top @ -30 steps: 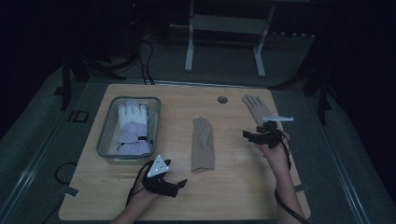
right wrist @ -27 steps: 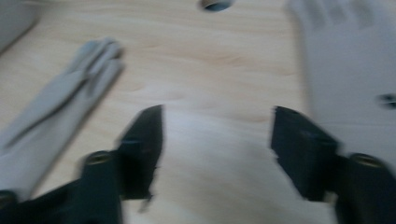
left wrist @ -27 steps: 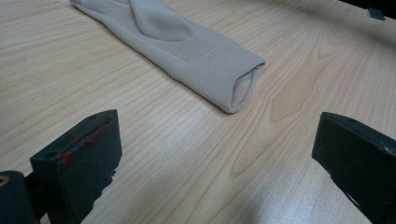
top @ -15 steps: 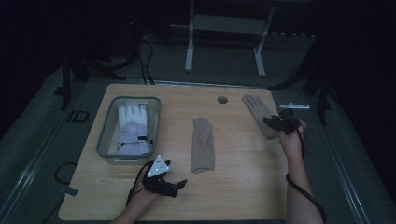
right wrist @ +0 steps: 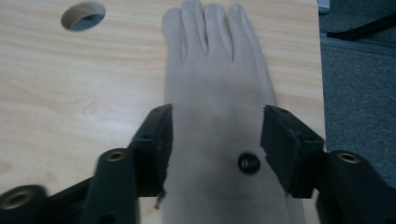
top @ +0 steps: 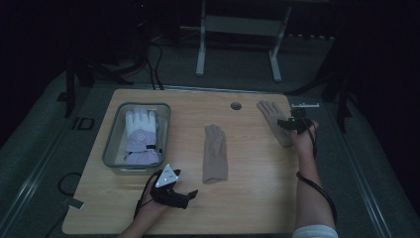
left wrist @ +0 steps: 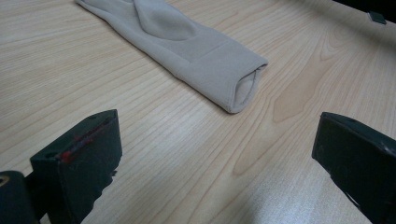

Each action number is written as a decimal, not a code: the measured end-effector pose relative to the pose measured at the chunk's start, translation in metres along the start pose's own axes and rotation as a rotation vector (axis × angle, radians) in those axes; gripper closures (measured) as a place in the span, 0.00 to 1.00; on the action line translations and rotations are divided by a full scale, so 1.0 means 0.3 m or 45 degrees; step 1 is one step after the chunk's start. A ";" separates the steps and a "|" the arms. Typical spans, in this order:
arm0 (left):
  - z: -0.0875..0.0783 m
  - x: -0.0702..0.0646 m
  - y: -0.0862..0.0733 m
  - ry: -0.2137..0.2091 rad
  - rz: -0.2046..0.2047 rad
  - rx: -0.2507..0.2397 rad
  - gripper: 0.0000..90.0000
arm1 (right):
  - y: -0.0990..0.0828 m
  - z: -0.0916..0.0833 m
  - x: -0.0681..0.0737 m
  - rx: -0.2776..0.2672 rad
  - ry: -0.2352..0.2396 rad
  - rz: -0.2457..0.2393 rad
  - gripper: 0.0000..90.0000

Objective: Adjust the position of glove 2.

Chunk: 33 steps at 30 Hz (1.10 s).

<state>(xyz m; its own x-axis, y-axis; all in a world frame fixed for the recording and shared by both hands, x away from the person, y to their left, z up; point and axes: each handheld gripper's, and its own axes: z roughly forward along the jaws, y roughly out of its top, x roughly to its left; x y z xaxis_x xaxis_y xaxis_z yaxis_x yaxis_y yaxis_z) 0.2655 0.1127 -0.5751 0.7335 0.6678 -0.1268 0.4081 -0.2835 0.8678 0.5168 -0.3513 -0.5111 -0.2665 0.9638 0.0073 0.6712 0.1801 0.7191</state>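
Right gripper (right wrist: pixel 215 140) over flat glove (right wrist: pixel 212 93) near table (top: pixel 247 198) edge, jaws spread astride it; left gripper (left wrist: pixel 215 158) spread wide, near folded glove (left wrist: pixel 187 51)

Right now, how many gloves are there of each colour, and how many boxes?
Beige gloves: 2, one in the middle of the table and one by the right edge.
White and lilac gloves: 1, in the bin.
Clear bins: 1.
Total: 4 things.
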 end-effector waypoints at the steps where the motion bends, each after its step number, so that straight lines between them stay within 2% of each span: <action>1: 0.000 0.000 0.000 0.000 0.000 0.000 0.02 | 0.006 0.008 0.000 0.005 -0.006 -0.001 0.47; 5: 0.001 0.002 0.001 0.002 -0.003 0.003 0.02 | 0.014 0.040 -0.003 0.017 -0.026 -0.011 0.44; 10: -0.001 0.002 0.000 0.009 -0.009 -0.004 0.02 | -0.001 0.074 -0.024 0.029 -0.023 0.053 0.44; 16: 0.002 0.003 0.001 0.009 -0.006 0.008 0.02 | -0.017 0.102 -0.030 0.058 -0.050 0.041 0.41; 17: 0.004 0.004 0.001 0.009 -0.014 0.010 0.02 | -0.033 0.124 -0.037 0.085 -0.052 0.060 0.37; 18: 0.003 0.004 0.001 0.011 -0.019 0.008 0.02 | -0.034 0.123 -0.037 0.082 -0.052 0.060 0.38; 19: 0.003 0.005 0.001 0.014 -0.022 0.005 0.02 | -0.033 0.124 -0.033 0.088 -0.060 0.040 0.38; 22: 0.002 0.007 0.001 0.007 -0.030 0.002 0.02 | -0.034 0.119 -0.016 0.096 -0.056 0.001 0.52; 24: 0.002 0.007 0.001 0.006 -0.026 0.003 0.02 | -0.035 0.115 -0.004 0.102 -0.064 -0.012 0.68; 25: 0.002 0.006 0.001 0.007 -0.023 0.004 0.02 | -0.034 0.112 0.003 0.108 -0.058 -0.014 0.76; 27: 0.002 0.005 0.001 0.006 -0.022 0.005 0.02 | -0.034 0.110 0.015 0.110 -0.052 0.006 0.85; 30: 0.001 0.007 0.000 0.002 -0.029 0.001 0.02 | -0.034 0.105 0.027 0.119 -0.059 0.068 0.88; 31: 0.001 0.007 0.000 0.004 -0.029 0.000 0.02 | -0.034 0.101 0.026 0.120 -0.039 0.112 0.89; 32: 0.001 0.007 0.000 0.004 -0.029 0.000 0.02 | -0.034 0.101 0.026 0.120 -0.039 0.112 0.89; 33: 0.001 0.006 0.000 0.006 -0.024 0.003 0.02 | -0.035 0.089 0.029 0.120 -0.019 0.169 0.89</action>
<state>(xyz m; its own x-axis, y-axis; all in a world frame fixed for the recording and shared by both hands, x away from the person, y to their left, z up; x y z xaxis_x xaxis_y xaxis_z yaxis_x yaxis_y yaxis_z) 0.2669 0.1138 -0.5755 0.7230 0.6764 -0.1406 0.4229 -0.2724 0.8643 0.5260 -0.3397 -0.5370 -0.1614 0.9831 0.0869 0.7617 0.0681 0.6444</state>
